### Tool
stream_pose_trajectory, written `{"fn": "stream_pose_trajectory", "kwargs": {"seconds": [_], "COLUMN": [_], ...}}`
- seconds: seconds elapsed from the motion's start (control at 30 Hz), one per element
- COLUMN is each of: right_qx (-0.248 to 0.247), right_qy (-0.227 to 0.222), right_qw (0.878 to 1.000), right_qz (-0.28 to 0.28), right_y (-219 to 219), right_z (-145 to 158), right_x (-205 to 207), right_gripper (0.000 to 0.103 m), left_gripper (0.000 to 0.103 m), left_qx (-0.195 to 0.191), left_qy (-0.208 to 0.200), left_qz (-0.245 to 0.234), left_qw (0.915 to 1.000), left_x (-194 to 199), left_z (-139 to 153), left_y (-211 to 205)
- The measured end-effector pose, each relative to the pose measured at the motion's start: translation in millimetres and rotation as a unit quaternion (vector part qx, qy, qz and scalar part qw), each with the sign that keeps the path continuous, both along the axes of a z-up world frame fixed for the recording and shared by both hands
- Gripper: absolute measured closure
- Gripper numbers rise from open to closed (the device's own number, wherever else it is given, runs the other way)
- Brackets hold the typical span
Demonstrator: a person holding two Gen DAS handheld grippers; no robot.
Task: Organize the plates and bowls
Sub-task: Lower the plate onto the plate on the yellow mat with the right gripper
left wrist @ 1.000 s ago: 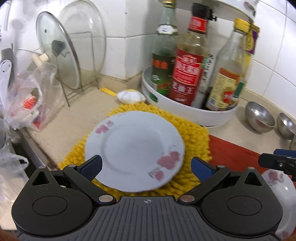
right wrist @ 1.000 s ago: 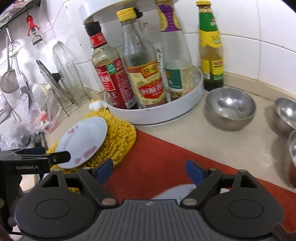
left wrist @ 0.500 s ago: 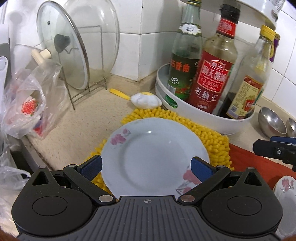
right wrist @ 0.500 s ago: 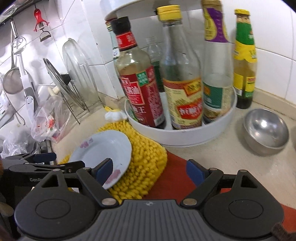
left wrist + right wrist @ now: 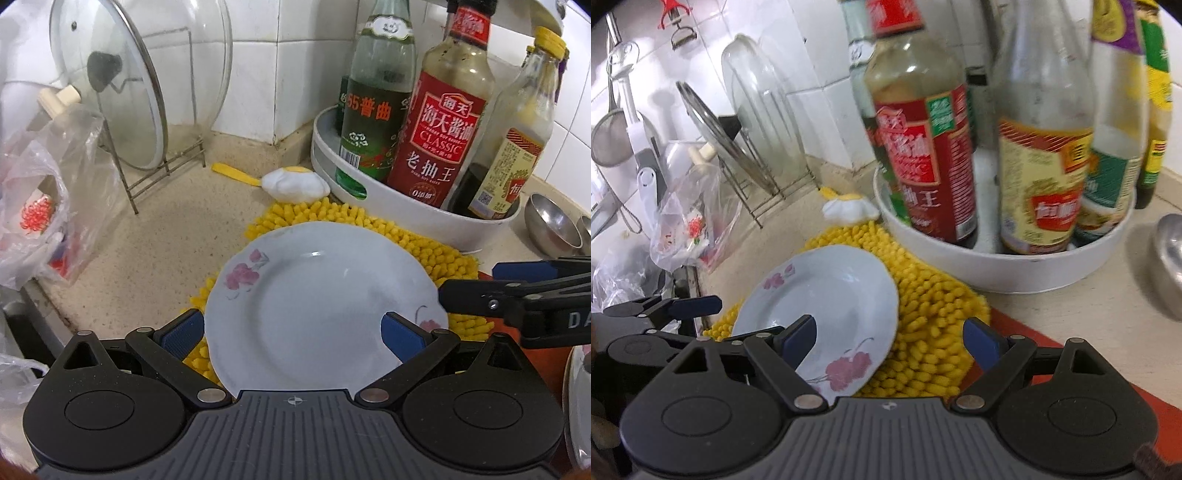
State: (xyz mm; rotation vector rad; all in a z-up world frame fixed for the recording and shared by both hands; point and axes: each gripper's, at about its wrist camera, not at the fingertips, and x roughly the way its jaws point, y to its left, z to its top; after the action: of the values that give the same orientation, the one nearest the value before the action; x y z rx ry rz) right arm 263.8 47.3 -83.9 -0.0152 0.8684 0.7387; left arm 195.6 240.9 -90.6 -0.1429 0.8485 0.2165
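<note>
On the counter [image 5: 155,254], a white plate [image 5: 317,302] with pink flowers lies on a yellow mat [image 5: 934,310] just beside the white bottle tray [image 5: 406,218]; the left gripper [image 5: 293,334] hangs over its near rim, jaws spread wide and empty. The right gripper [image 5: 890,338] is also spread apart, holding nothing, above the plate's right edge and the mat; steel bowls [image 5: 552,225] sit beyond the tray.

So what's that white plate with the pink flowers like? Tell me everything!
The plate is round, glossy white, probably ceramic, with a gently wavy rim and pink flower prints at opposite edges. It looks empty and clean. It lies face up on the fluffy yellow mat, its near-left part hanging past the mat's edge. Both open tools, left tool and right tool, hover close around it; neither grips it.
</note>
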Motion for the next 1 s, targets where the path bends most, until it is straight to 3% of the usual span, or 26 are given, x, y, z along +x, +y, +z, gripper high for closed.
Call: {"fn": "stream_pose_trajectory", "kwargs": {"seconds": [0.27,0.47,0.63,1.0], "right_qx": [-0.006,0.0,0.002,0.0], "right_qy": [0.021,0.038,0.054,0.079], "right_qw": [1.0,0.999,0.998,0.996], "right_qz": [0.002,0.014,0.025,0.029], "right_y": [17,29,39,44], "right_z": [-13,-18,-21,-29], "right_x": [9,13,16,21], "right_gripper": [0.021,0.027,0.039,0.039], "left_gripper": [0.001,0.001,0.001,0.001], "left_qx": [-0.012,-0.028,-0.031,-0.03], "left_qy": [0.012,0.016,0.016,0.014], "left_qz": [-0.011,-0.024,-0.04,-0.091], "left_qw": [0.9998,0.9992,0.9986,0.9953], "left_x": [8,10,12,16], "left_z": [-8,-10,-10,-18], "left_y": [6,7,3,-16]}}
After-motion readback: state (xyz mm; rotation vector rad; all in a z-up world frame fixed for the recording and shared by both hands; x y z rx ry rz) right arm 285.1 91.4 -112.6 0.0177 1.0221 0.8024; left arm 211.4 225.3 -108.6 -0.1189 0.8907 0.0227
